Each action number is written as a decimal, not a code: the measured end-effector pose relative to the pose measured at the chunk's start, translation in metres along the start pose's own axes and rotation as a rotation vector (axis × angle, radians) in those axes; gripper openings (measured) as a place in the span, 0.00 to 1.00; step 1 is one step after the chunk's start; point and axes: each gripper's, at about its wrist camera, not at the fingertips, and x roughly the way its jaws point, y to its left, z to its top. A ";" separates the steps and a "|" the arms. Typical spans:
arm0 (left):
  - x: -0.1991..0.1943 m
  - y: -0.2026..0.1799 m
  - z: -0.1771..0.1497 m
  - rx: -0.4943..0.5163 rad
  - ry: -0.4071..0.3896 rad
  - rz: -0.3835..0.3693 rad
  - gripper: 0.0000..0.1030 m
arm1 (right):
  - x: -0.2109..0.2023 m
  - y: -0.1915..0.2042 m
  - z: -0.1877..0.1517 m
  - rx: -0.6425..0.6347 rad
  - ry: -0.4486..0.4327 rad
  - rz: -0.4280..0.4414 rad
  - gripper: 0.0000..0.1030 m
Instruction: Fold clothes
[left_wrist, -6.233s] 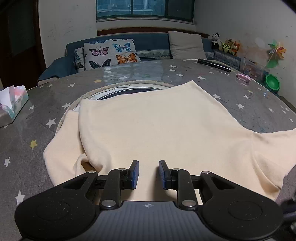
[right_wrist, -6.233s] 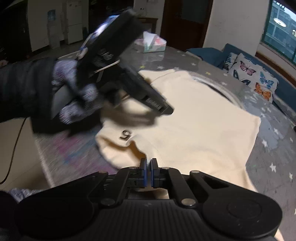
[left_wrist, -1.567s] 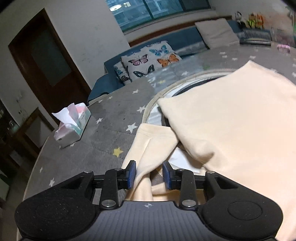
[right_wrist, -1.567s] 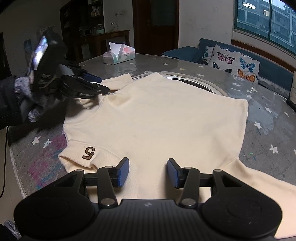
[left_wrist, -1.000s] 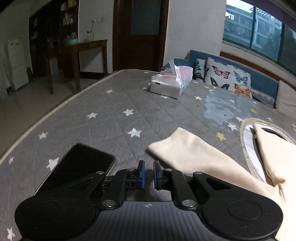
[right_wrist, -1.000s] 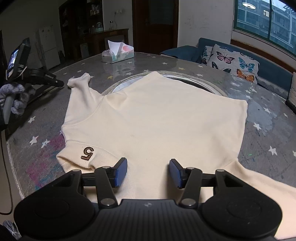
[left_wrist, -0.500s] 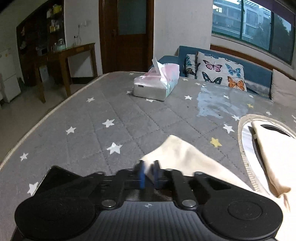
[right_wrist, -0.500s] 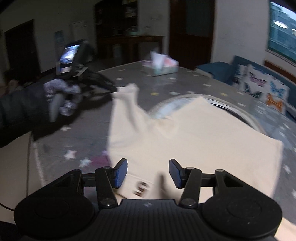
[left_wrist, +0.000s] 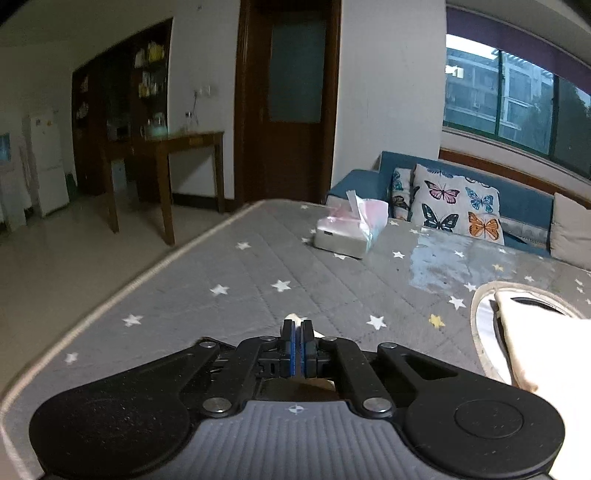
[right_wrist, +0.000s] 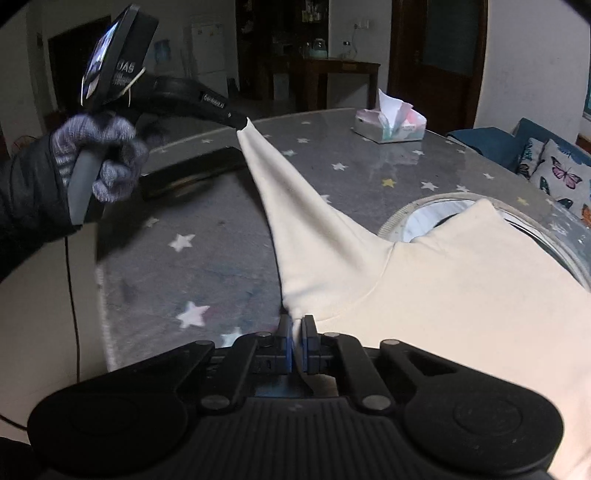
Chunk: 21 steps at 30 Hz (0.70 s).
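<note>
A cream sweater (right_wrist: 461, 280) lies on the grey star-patterned table cover (right_wrist: 207, 229). One sleeve (right_wrist: 295, 221) is stretched taut above the table between my two grippers. My left gripper (right_wrist: 243, 123), held by a gloved hand (right_wrist: 99, 162), is shut on the cuff end. In its own view the left gripper (left_wrist: 296, 326) shows only a sliver of cream cloth (left_wrist: 291, 316) past its closed jaws. My right gripper (right_wrist: 294, 325) is shut on the sleeve near the shoulder. The sweater's body (left_wrist: 546, 354) shows at the right edge of the left wrist view.
A tissue box (left_wrist: 349, 234) stands on the far side of the table (left_wrist: 258, 280). A dark phone (right_wrist: 192, 173) lies flat below the gloved hand. A round inset ring (right_wrist: 417, 214) sits under the sweater. A sofa with butterfly cushions (left_wrist: 458, 201) lies beyond the table.
My right gripper has closed on the sleeve near the shoulder. The left gripper has lifted the cuff off the table, pulling the sleeve taut between the two.
</note>
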 end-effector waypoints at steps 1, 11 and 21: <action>0.002 0.000 -0.002 0.015 0.021 0.006 0.03 | 0.000 0.001 -0.001 -0.006 0.004 0.007 0.04; 0.005 0.000 -0.001 0.006 0.076 0.049 0.22 | -0.008 -0.002 -0.003 0.008 0.000 0.037 0.12; 0.005 0.005 -0.024 -0.150 0.245 -0.003 0.38 | -0.004 -0.022 0.017 0.056 -0.032 0.005 0.23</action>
